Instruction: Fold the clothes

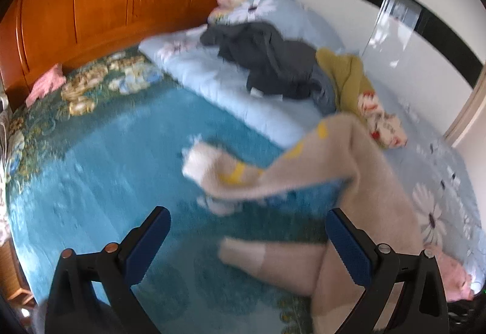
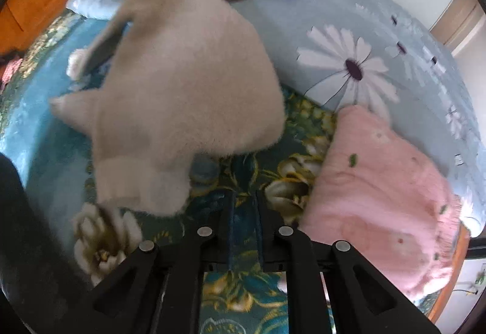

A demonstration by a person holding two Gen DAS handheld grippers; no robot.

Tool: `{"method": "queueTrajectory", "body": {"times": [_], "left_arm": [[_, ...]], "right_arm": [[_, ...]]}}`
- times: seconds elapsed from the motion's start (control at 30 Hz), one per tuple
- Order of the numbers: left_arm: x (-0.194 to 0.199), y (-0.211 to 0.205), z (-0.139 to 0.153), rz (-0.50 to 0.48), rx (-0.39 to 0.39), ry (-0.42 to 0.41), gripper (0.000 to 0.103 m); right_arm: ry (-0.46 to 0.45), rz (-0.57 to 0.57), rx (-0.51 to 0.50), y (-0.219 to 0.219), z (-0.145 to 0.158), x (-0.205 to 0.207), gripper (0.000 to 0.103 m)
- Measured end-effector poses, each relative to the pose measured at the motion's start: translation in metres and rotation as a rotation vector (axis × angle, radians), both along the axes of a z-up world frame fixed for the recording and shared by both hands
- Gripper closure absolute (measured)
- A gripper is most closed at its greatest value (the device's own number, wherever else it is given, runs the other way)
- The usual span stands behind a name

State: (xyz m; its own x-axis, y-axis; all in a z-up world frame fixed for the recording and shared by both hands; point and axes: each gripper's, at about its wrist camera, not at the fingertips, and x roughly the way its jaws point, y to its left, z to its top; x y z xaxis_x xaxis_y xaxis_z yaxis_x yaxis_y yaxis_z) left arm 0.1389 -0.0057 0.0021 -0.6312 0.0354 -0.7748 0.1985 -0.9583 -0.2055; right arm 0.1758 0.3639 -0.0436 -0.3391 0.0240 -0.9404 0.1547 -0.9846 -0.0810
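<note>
Left gripper (image 1: 247,238) hangs with fingers spread wide, empty, above the teal bedspread (image 1: 100,170). Right gripper (image 2: 244,203) has its fingers nearly together, pinching nothing visible. Beige sweater (image 2: 182,97) lies crumpled on the bedspread, beside a pink garment (image 2: 379,182).

Fuzzy beige knit sweater (image 2: 188,97) lies on teal floral bed blanket (image 2: 243,297), w/ pink knit garment (image 2: 379,197) just to its right, pale blue daisy-print quilt (image 2: 349,66) behind both, & dark grey clothes pile (image 1: 273,63) + olive-green garment (image 1: 349,76) on quilt, orange wooden headboard (image 1: 106,6) beyond.
</note>
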Motion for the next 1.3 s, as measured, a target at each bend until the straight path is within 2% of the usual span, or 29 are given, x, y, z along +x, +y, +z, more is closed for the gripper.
{"method": "queueTrajectory", "body": {"times": [0.03,0.1,0.13,0.27,0.37,0.57,0.7,0.77,0.9,0.97,1.0,1.07,1.17,1.3], "left_arm": [[0.000,0.001,-0.005,0.009,0.009,-0.017,0.000],[-0.001,0.001,-0.018,0.037,0.037,-0.061,0.000],[-0.001,0.002,-0.023,0.040,0.049,-0.083,0.000],[-0.003,0.008,-0.041,0.039,0.072,-0.151,0.000],[-0.005,0.007,-0.044,0.053,0.110,-0.180,0.000],[-0.016,0.003,-0.066,0.098,0.180,-0.263,0.000],[-0.024,0.000,-0.090,0.121,0.245,-0.327,0.002],[-0.027,-0.003,-0.102,0.148,0.290,-0.357,0.007],[-0.031,-0.011,-0.121,0.208,0.403,-0.410,0.020],[-0.033,-0.013,-0.125,0.221,0.447,-0.418,0.024],[-0.034,-0.014,-0.127,0.228,0.464,-0.421,0.025],[-0.037,-0.015,-0.131,0.240,0.496,-0.427,0.029],[-0.042,-0.016,-0.138,0.247,0.535,-0.437,0.036],[-0.043,-0.014,-0.139,0.250,0.541,-0.436,0.052]], "right_arm": [[0.029,0.019,0.002,-0.003,0.010,0.001,0.087],[0.097,0.081,0.012,-0.019,0.022,-0.013,0.061],[0.131,0.112,0.013,-0.029,0.026,-0.024,0.057],[0.220,0.247,-0.074,-0.088,0.023,-0.088,0.055],[0.212,0.311,-0.093,-0.134,0.004,-0.142,0.055],[0.155,0.368,0.019,-0.191,-0.036,-0.215,0.055],[0.136,0.366,0.091,-0.193,-0.051,-0.233,0.055],[0.149,0.364,0.131,-0.189,-0.054,-0.236,0.055],[0.172,0.328,0.153,-0.170,-0.048,-0.235,0.091],[0.187,0.289,0.134,-0.158,-0.040,-0.234,0.095],[0.212,0.266,0.136,-0.152,-0.033,-0.233,0.103],[0.257,0.219,0.130,-0.139,-0.017,-0.232,0.103],[0.269,0.147,0.065,-0.112,0.009,-0.236,0.103],[0.229,0.209,-0.022,-0.108,0.019,-0.231,0.103]]}}
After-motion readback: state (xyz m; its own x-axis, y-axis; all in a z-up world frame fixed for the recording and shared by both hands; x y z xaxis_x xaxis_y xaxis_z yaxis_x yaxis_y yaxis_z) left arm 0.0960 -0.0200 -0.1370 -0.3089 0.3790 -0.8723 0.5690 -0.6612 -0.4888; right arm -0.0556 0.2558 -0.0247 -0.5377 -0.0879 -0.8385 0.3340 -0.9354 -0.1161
